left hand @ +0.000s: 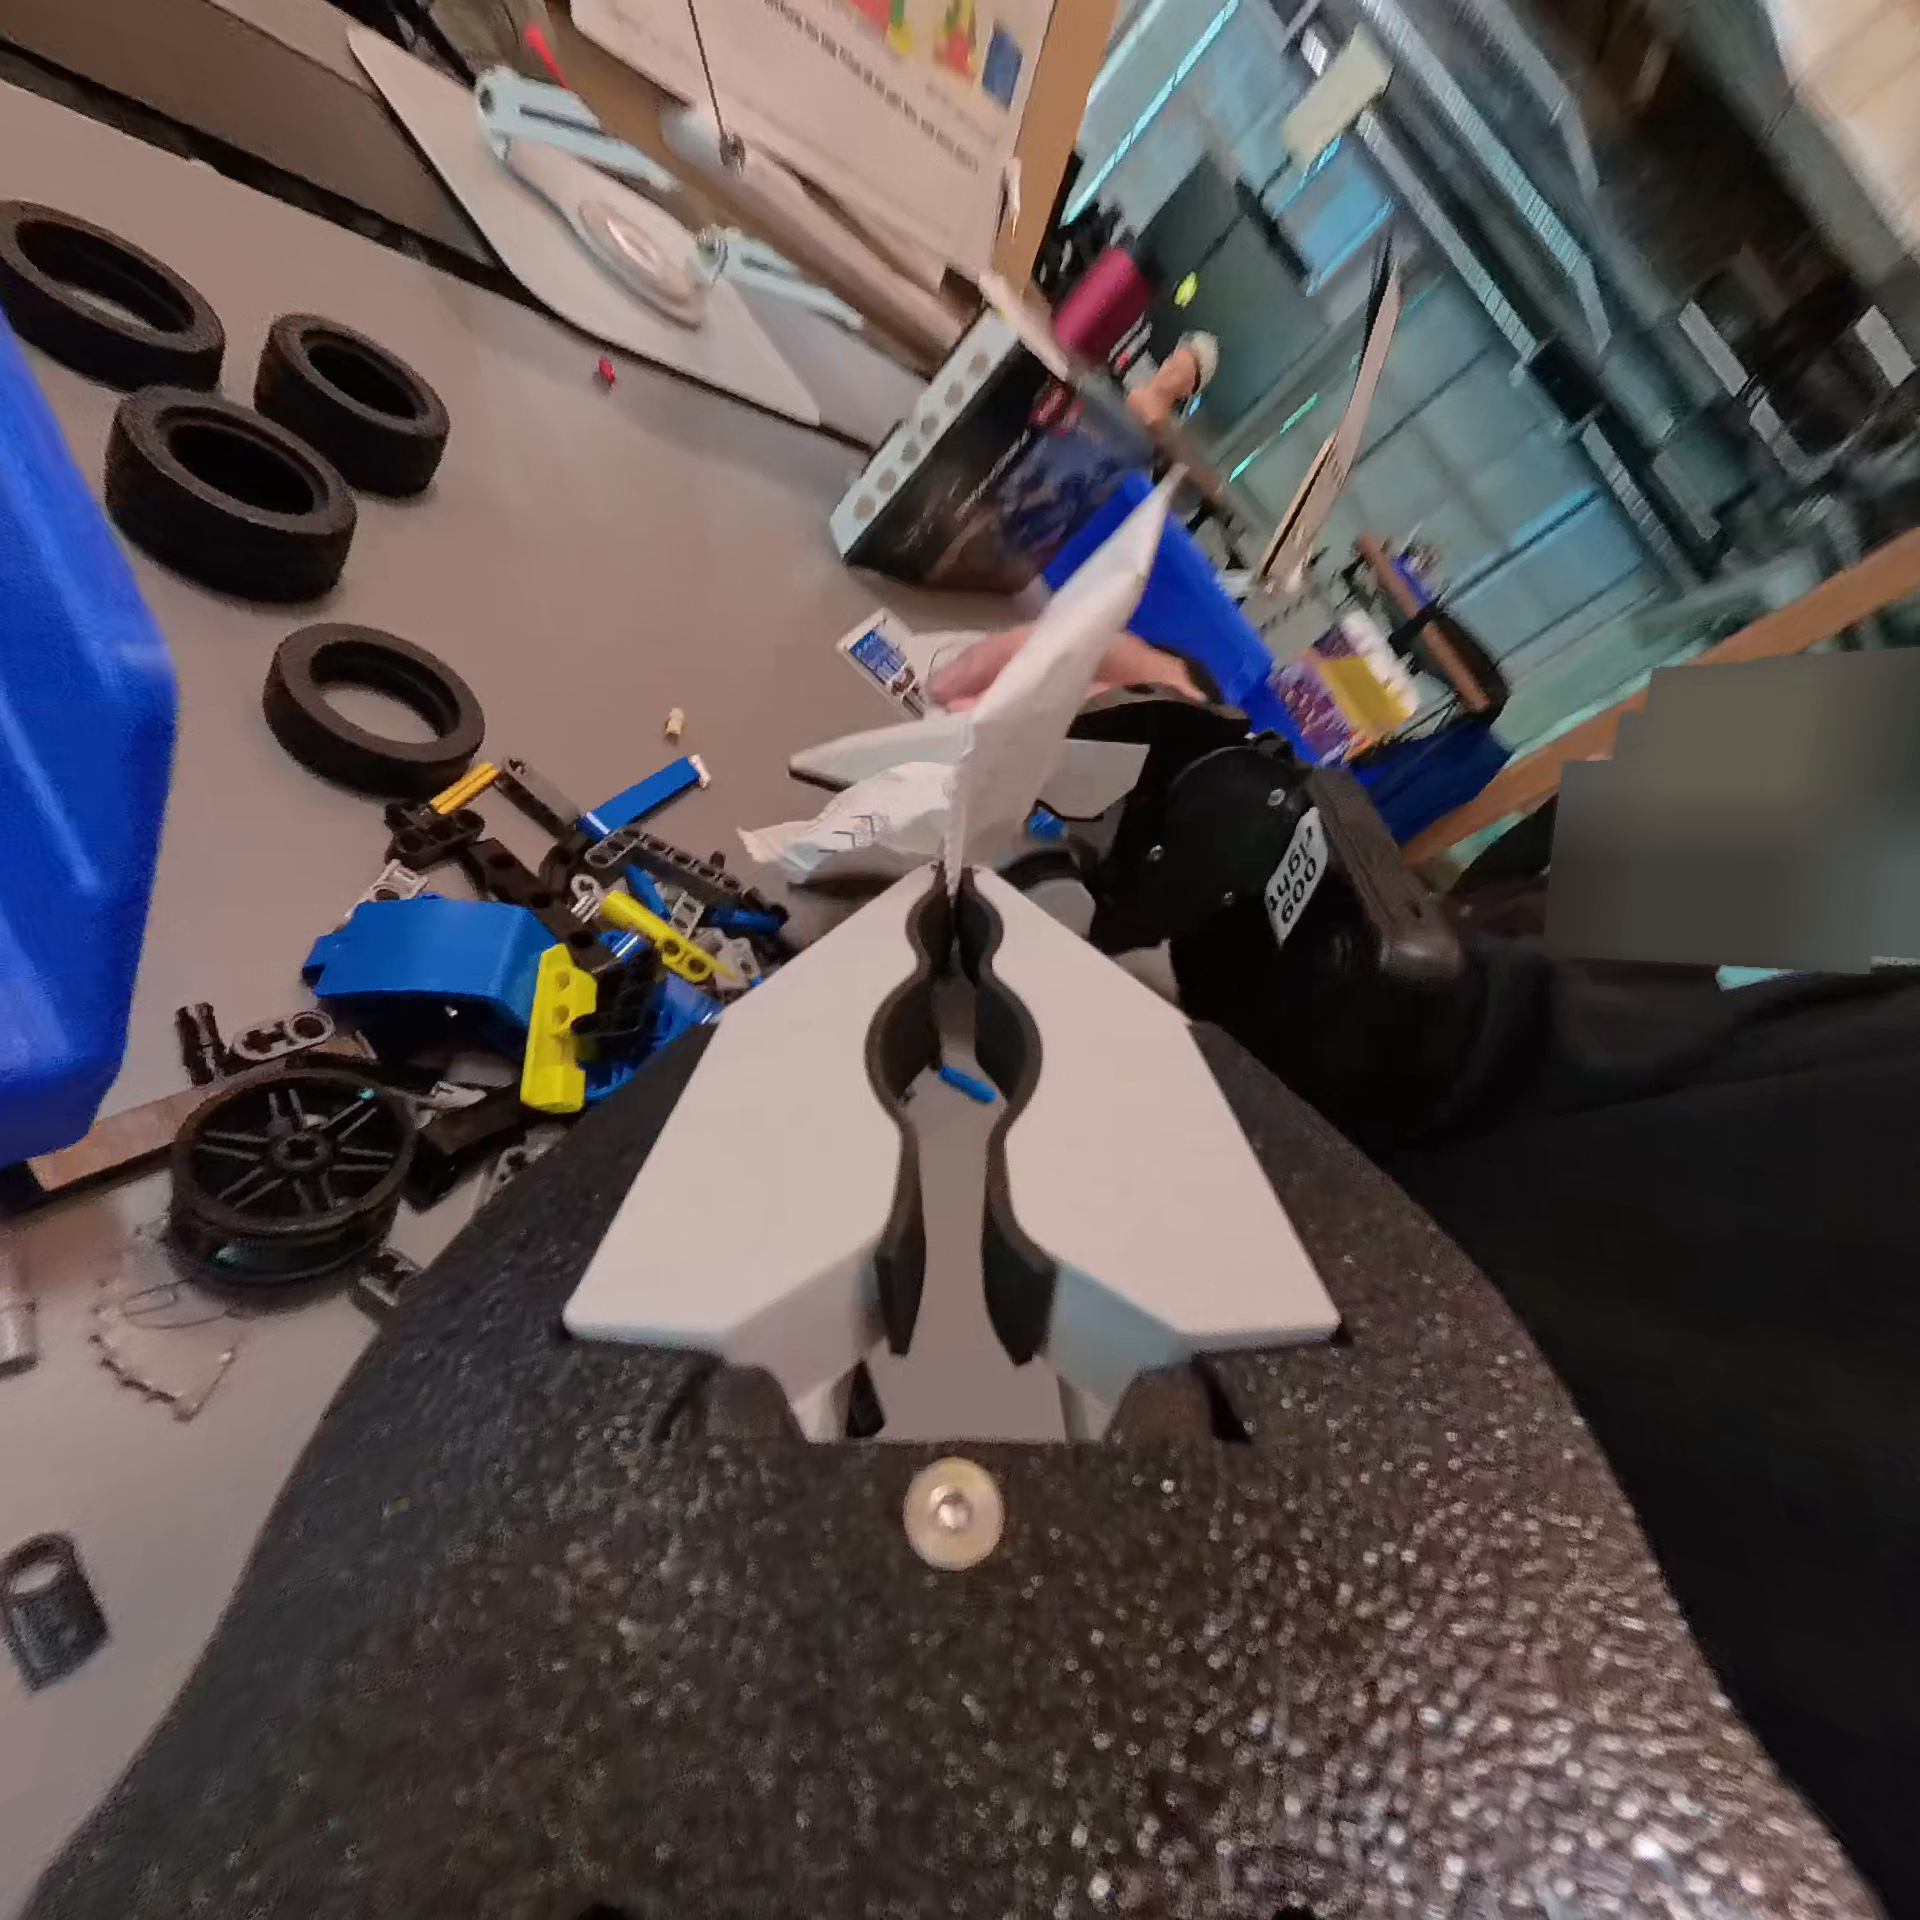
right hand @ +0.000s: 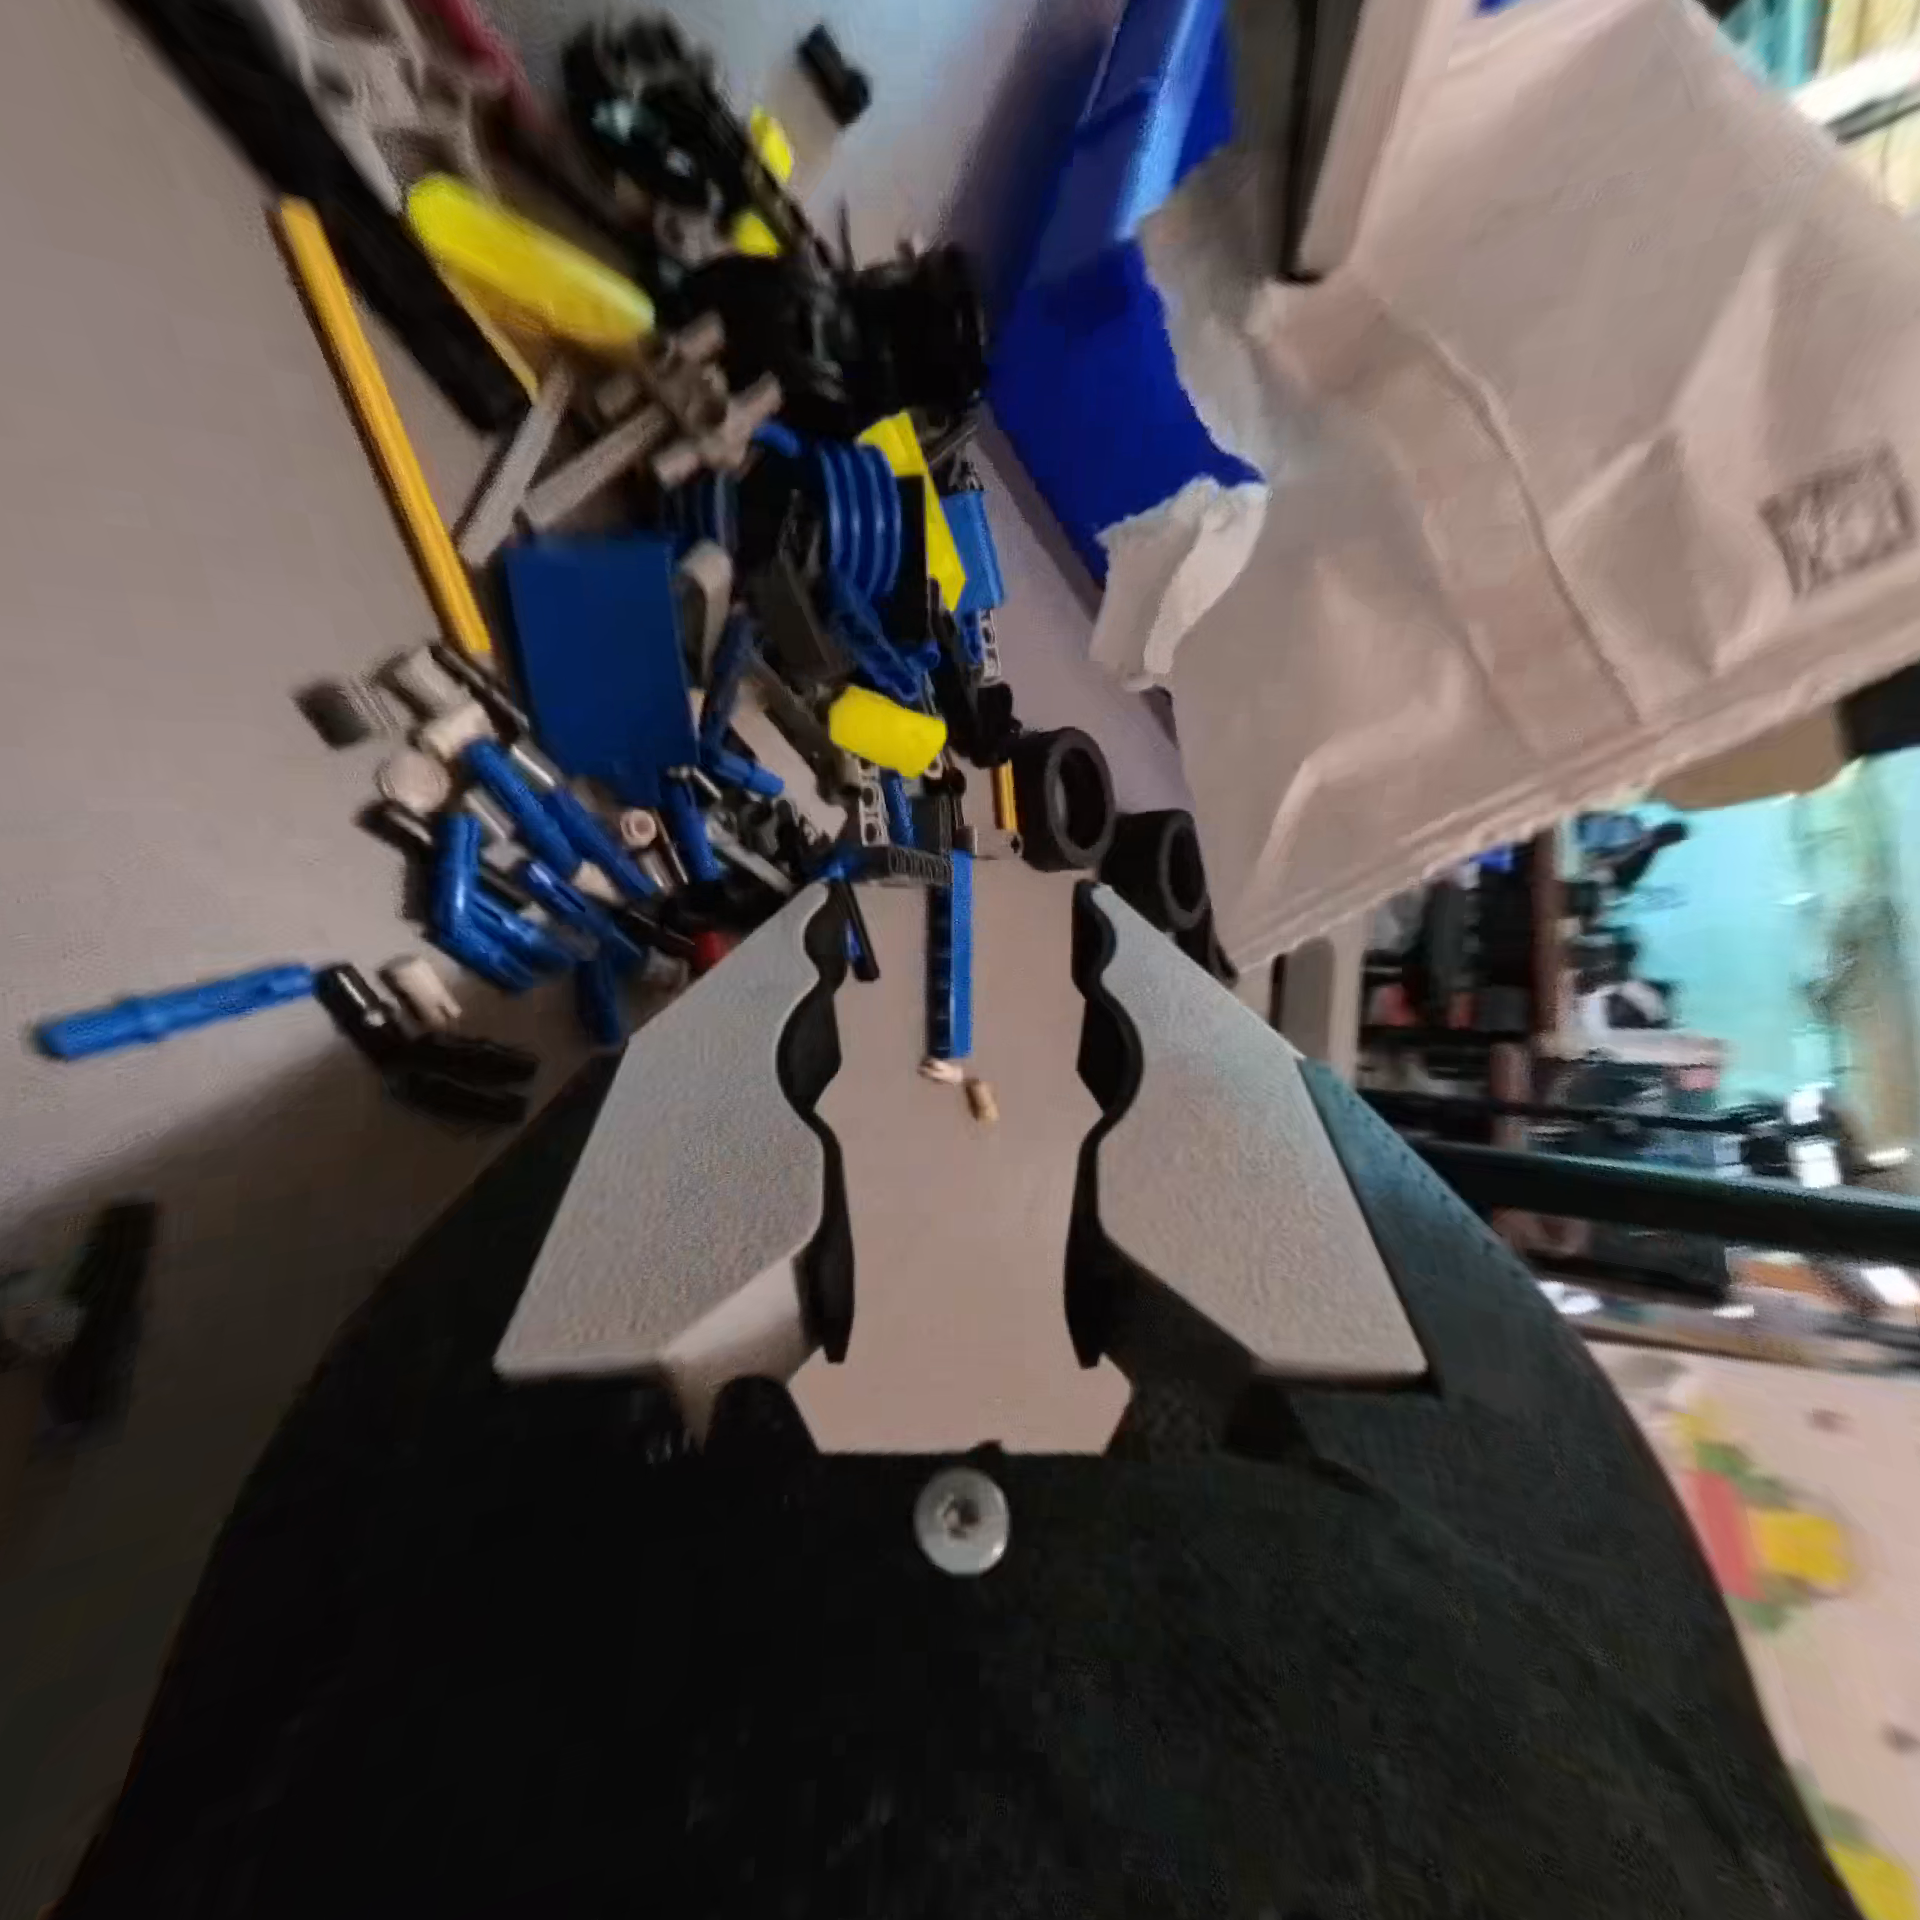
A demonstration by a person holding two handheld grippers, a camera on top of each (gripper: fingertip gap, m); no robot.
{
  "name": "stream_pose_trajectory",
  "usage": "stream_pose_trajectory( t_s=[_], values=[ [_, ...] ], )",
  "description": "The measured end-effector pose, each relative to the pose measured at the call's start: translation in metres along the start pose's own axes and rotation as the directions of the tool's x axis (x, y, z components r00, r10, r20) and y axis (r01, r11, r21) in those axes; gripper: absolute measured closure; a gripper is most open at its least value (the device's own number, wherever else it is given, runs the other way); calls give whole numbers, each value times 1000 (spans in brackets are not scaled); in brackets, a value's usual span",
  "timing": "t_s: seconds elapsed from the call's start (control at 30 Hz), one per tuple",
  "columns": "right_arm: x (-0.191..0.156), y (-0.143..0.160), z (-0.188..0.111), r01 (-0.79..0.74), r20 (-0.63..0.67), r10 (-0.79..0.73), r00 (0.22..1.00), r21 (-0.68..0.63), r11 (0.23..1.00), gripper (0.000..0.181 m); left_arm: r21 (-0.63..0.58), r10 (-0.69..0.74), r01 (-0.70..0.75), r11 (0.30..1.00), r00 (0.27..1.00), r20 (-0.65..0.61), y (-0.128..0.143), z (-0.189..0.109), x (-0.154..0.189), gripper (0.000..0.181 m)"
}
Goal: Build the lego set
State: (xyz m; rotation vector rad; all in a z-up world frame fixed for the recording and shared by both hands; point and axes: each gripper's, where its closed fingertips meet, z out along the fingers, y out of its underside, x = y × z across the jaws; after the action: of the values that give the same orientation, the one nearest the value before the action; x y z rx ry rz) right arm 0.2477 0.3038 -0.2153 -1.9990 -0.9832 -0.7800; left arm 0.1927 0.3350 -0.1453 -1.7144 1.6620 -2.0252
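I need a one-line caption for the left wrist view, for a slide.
Left gripper, jaws shut on a white paper bag, beside loose Lego parts and four black tyres.

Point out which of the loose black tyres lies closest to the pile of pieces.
The lone tyre just above the pile; the other three tyres lie clustered farther off, beside the blue bin.
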Motion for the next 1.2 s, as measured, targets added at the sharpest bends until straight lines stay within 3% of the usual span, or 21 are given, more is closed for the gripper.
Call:
stream_pose_trajectory(
  t_s=[0.07, 0.13, 0.23, 0.33, 0.37, 0.43, 0.53, 0.6, 0.67, 0.73, 0.77, 0.83, 0.87, 0.93, 0.97, 1.03, 1.1, 1.2],
  values=[
    [0, -13, -11, -272, 88, 265, 960, 71, 960, 126, 45, -86, 88, 995, 995, -45, -8, -4, 4, 181],
    [11, -29, -25, -534, 172, 509, 843, 152, 832, 112, 54, -169, 174, 983, 981, -94, -9, -4, 6, 181],
    [38, -50, -51, -805, 341, 730, 592, 269, 528, 122, 58, -257, 272, 961, 949, -181, -11, -3, 14, 181],
    [64, -61, -76, -904, 500, 769, 398, 358, 235, 151, 51, -289, 307, 950, 931, -225, -9, 0, 23, 181],
    [65, -60, -78, -920, 538, 764, 355, 347, 183, 150, 52, -294, 314, 948, 926, -238, -9, 1, 26, 181],
    [58, -58, -76, -947, 585, 755, 297, 281, 154, 161, 53, -295, 316, 947, 924, -242, -9, 4, 31, 181],
    [61, -58, -81, -943, 594, 748, 294, 308, 126, 177, 53, -272, 289, 956, 937, -219, -8, 7, 35, 181],
    [61, -64, -84, -952, 620, 741, 258, 293, 87, 181, 74, -209, 226, 971, 959, -190, -11, 6, 37, 181],
    [67, -66, -89, -966, 661, 734, 156, 257, -27, 181, 133, -51, 71, 989, 988, -147, -18, 2, 40, 179],
    [72, -61, -91, -969, 693, 721, 20, 191, -156, 181, 160, 201, -192, 968, 979, -40, -23, -5, 41, 171],
    [73, -58, -91, -965, 704, 709, -51, 150, -217, 181, 136, 341, -344, 929, 939, 42, -22, -8, 39, 167],
    [75, -58, -96, -941, 748, 645, -154, 89, -327, 181, 20, 610, -632, 775, 755, 239, -25, -16, 33, 151],
    [75, -60, -97, -924, 773, 598, -213, 39, -379, 181, -76, 730, -756, 650, 594, 338, -28, -21, 30, 141],
    [75, -66, -100, -888, 812, 499, -302, -50, -456, 181, -284, 888, -907, 312, 172, 426, -37, -28, 38, 131],
    [72, -67, -99, -877, 819, 470, -330, -82, -473, 181, -375, 901, -916, 142, -37, 432, -41, -29, 45, 131],
    [67, -69, -95, -863, 822, 437, -365, -122, -490, 181, -521, 850, -846, -112, -353, 390, -46, -27, 59, 117],
    [65, -71, -95, -846, 838, 384, -389, -159, -510, 181, -608, 804, -752, -255, -514, 299, -44, -20, 62, 115],
    [61, -73, -97, -842, 848, 355, -394, -179, -508, 181, -638, 790, -688, -346, -580, 197, -35, -9, 56, 135]
  ],
)
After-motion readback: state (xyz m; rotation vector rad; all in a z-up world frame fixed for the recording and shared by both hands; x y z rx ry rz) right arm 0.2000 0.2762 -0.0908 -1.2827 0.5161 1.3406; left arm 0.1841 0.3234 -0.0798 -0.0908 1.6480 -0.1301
